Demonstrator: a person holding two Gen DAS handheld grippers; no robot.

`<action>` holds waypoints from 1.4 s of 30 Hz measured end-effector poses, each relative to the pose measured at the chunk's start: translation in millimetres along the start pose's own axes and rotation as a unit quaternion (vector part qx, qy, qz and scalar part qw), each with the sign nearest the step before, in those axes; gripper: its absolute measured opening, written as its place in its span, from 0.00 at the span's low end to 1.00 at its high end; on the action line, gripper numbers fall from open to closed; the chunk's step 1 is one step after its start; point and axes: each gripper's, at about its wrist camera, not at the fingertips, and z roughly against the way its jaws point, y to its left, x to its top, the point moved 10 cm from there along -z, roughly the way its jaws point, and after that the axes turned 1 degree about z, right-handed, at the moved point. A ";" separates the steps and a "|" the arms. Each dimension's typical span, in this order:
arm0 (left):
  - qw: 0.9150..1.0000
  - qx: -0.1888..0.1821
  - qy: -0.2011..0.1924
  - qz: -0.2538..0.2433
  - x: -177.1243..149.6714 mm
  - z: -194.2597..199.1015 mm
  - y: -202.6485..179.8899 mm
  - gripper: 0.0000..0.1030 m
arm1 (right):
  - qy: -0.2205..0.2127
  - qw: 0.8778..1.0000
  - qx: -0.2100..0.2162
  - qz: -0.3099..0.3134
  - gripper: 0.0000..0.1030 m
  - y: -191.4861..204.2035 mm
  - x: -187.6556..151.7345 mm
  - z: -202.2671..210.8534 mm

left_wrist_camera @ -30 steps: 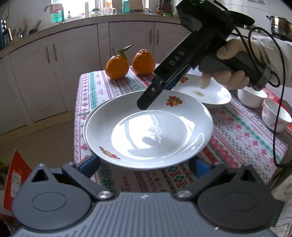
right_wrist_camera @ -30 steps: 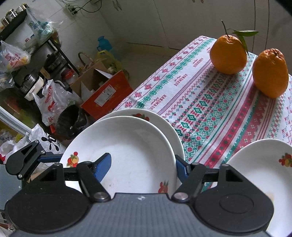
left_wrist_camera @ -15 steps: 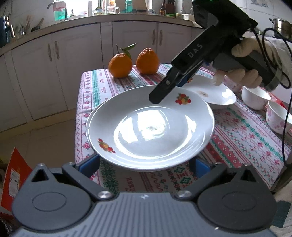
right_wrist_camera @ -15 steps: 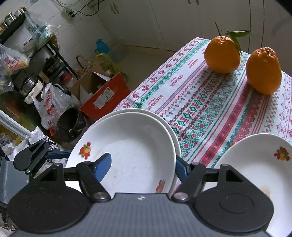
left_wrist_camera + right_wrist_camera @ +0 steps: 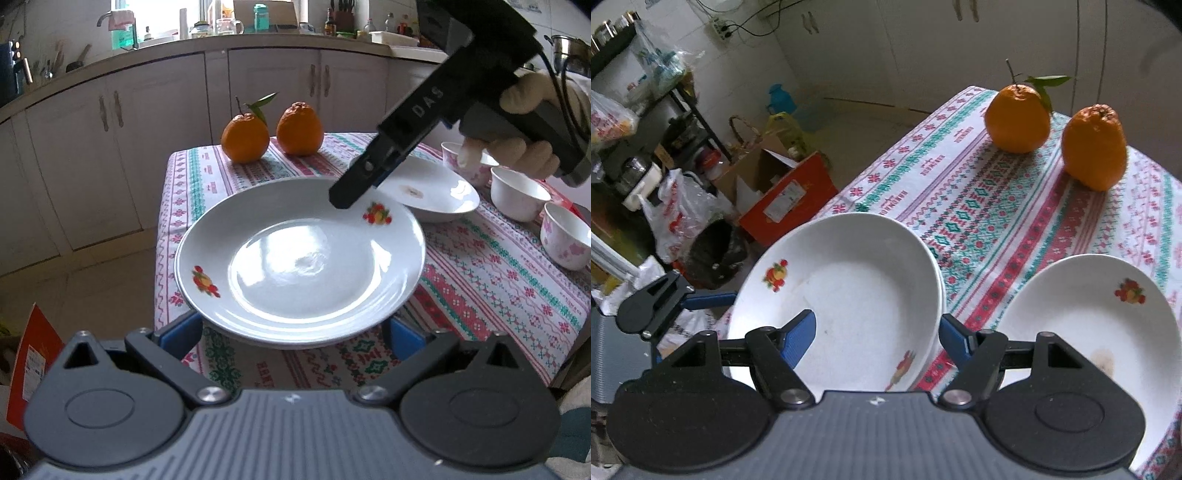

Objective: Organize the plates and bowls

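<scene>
Two plates (image 5: pixel 299 254) sit stacked at the table's (image 5: pixel 498 280) near edge between your spread left gripper (image 5: pixel 295 328) and spread right gripper (image 5: pixel 877 332) fingers, so nudge them gently inward, away from the drop.

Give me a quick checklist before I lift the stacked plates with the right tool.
1. Nesting: top plate sits squarely in lower plate: ok.
2. Placement: right tool straddles the stack's rim, one finger inside, one outside: ok.
3. Grip: right tool shut on the rim: not ok, jaws stand open.
4. Support: left tool bearing the opposite rim: cannot tell.
5. Clearance: third plate lies apart from the stack: ok.
</scene>
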 end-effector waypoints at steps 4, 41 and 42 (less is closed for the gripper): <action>1.000 0.001 -0.004 -0.003 1.0 0.9 -1.3 1.00 | -0.011 1.000 0.004 0.018 0.76 14.7 -2.5 3.5; 0.998 0.035 0.002 -0.060 71.9 17.5 -52.3 1.00 | -0.163 0.948 -0.259 -0.091 1.00 -40.4 -133.5 86.8; 0.997 0.031 0.005 -0.066 77.7 12.8 -54.4 1.00 | -0.160 0.948 -0.259 -0.096 1.00 -44.9 -132.8 85.7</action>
